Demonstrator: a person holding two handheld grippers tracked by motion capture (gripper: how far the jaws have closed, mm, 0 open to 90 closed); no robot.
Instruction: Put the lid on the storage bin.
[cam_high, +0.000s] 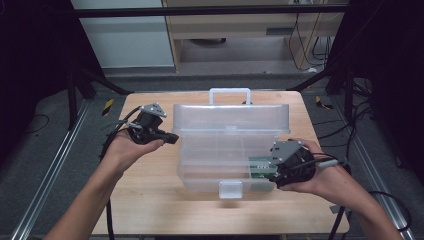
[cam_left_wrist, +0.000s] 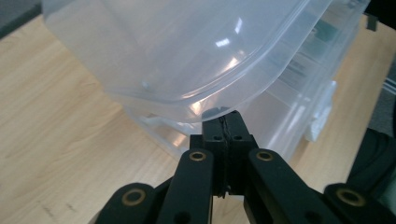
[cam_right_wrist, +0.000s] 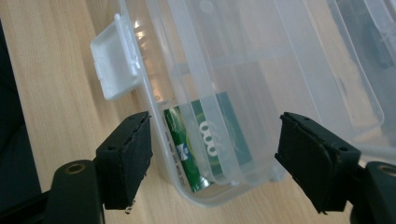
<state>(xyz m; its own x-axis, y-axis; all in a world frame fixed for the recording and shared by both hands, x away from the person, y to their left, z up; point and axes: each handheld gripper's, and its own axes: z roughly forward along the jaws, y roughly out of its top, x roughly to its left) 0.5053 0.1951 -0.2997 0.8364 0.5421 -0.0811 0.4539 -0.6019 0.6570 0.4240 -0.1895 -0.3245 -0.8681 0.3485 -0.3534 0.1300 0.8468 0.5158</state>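
With the right tool (cam_right_wrist: 215, 161) spread wide around the near corner of the clear box (cam_high: 215, 160) holding the green packet (cam_right_wrist: 205, 140), the lid (cam_high: 230, 117), just beyond the pressed-together left tool (cam_left_wrist: 228, 128), should be lowered evenly.

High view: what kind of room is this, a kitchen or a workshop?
Most likely a lab or workshop set up for recording. A wooden table stands inside a dark metal frame, loose cables hang behind, and metal rails run along the grey floor.
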